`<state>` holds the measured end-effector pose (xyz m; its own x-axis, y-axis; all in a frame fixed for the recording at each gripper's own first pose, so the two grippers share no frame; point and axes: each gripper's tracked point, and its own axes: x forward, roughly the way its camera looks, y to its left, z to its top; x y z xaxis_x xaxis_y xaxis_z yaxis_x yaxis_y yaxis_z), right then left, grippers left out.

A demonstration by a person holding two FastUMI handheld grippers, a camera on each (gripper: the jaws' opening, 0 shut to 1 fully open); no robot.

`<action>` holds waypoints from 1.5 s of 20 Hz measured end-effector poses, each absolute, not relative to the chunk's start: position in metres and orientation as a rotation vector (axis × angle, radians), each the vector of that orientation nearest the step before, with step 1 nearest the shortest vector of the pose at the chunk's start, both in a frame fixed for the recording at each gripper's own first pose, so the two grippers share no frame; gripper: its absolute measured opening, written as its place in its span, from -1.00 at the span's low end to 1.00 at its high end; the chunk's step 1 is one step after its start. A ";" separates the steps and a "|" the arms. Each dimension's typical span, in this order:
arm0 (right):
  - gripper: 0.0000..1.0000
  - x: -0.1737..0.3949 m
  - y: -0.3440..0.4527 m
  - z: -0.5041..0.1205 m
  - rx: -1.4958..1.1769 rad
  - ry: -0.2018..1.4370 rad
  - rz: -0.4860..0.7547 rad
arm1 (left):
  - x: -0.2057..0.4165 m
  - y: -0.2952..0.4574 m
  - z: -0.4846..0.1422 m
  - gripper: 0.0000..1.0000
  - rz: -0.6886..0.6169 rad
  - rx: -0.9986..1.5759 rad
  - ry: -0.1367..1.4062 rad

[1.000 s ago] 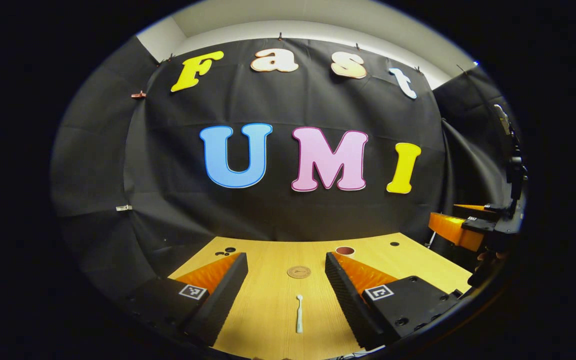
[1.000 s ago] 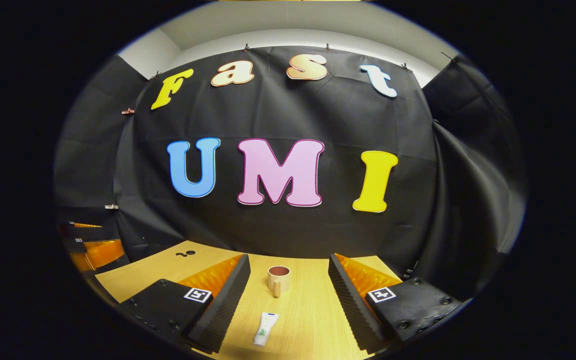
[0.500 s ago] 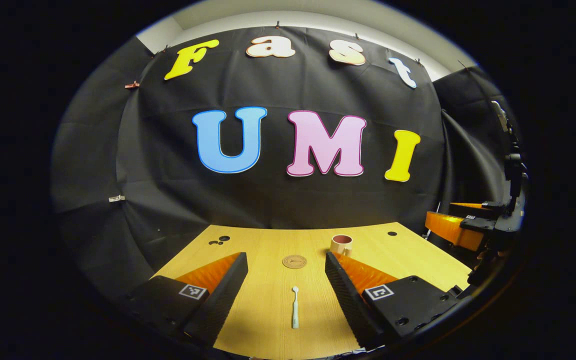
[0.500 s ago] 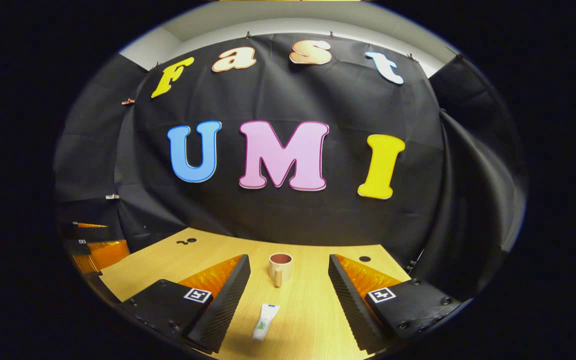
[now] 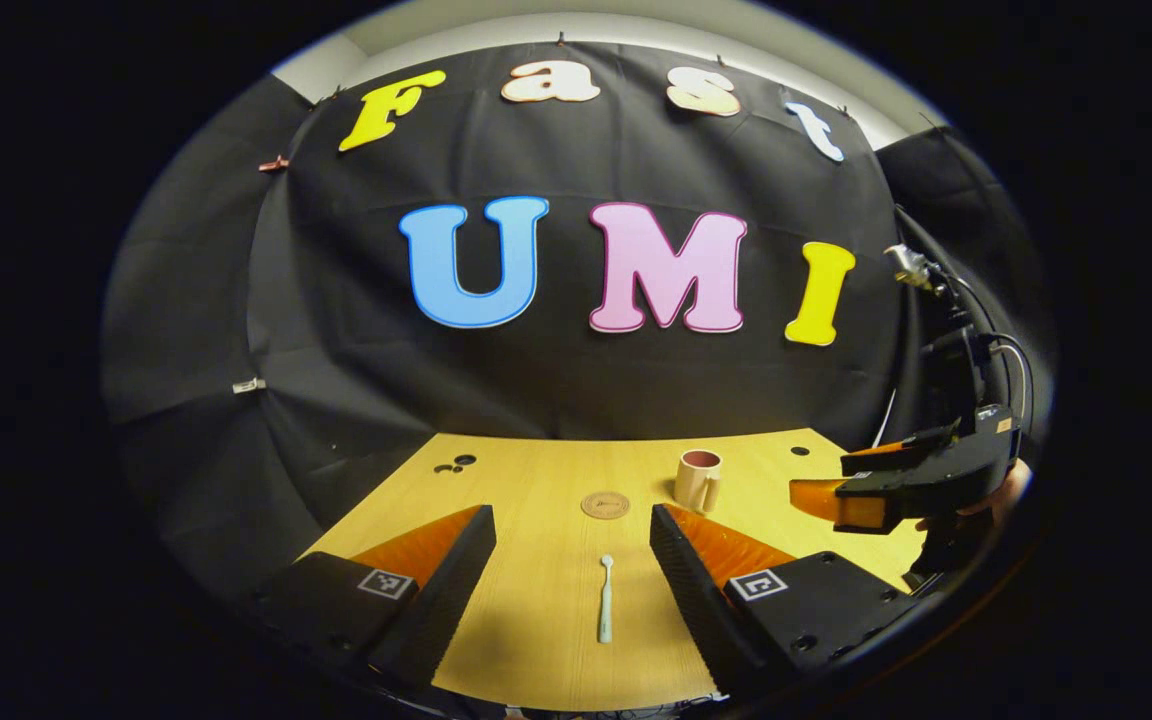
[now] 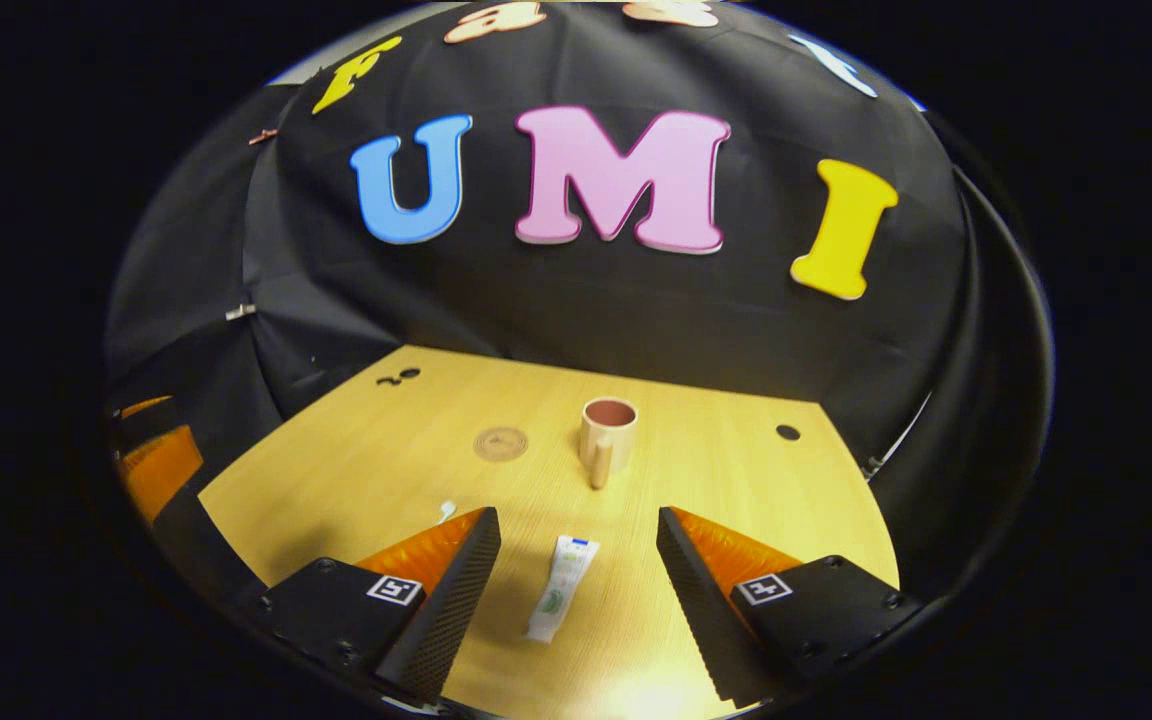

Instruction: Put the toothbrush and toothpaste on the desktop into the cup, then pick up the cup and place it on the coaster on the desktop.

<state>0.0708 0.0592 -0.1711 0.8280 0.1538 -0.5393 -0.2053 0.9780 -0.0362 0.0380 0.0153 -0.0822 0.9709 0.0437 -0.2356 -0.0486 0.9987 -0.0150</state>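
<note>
Item count on the surface [image 6: 736, 470]: one toothbrush [image 5: 605, 600], one toothpaste tube [image 6: 558, 588], one cup [image 6: 607, 432] with one handle, one round coaster [image 6: 500, 443]. Hand-held grippers: two, the left hand-held gripper [image 5: 568, 570] and the right hand-held gripper [image 6: 576, 575], each with two fingers.

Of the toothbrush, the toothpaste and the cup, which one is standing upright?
The cup, standing open-mouthed on the table beside the coaster. The toothbrush and toothpaste both lie flat on the wood.

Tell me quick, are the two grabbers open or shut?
Left gripper: open, empty, toothbrush lying between its fingers.
Right gripper: open, empty, toothpaste lying between its fingers.
</note>
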 end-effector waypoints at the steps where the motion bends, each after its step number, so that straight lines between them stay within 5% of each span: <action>1: 0.95 0.072 0.063 -0.183 -0.104 0.612 0.207 | 0.037 0.018 -0.086 0.99 0.063 -0.033 0.247; 11: 0.96 0.076 0.061 -0.320 -0.100 1.003 0.185 | 0.014 0.048 -0.133 0.98 0.214 -0.079 0.375; 25: 0.96 0.075 0.059 -0.382 -0.054 1.186 0.097 | 0.016 0.034 -0.151 0.99 0.195 -0.048 0.451; 27: 0.84 0.077 0.061 -0.382 -0.047 1.189 0.101 | 0.015 0.033 -0.152 0.98 0.190 -0.048 0.454; 28: 0.36 0.077 0.062 -0.383 -0.053 1.198 0.098 | 0.015 0.033 -0.153 0.98 0.189 -0.051 0.456; 29: 0.41 0.077 0.063 -0.380 -0.054 1.199 0.106 | 0.015 0.033 -0.154 0.98 0.189 -0.053 0.459; 30: 0.08 0.076 0.062 -0.378 -0.058 1.211 0.105 | 0.017 0.033 -0.155 0.98 0.189 -0.055 0.461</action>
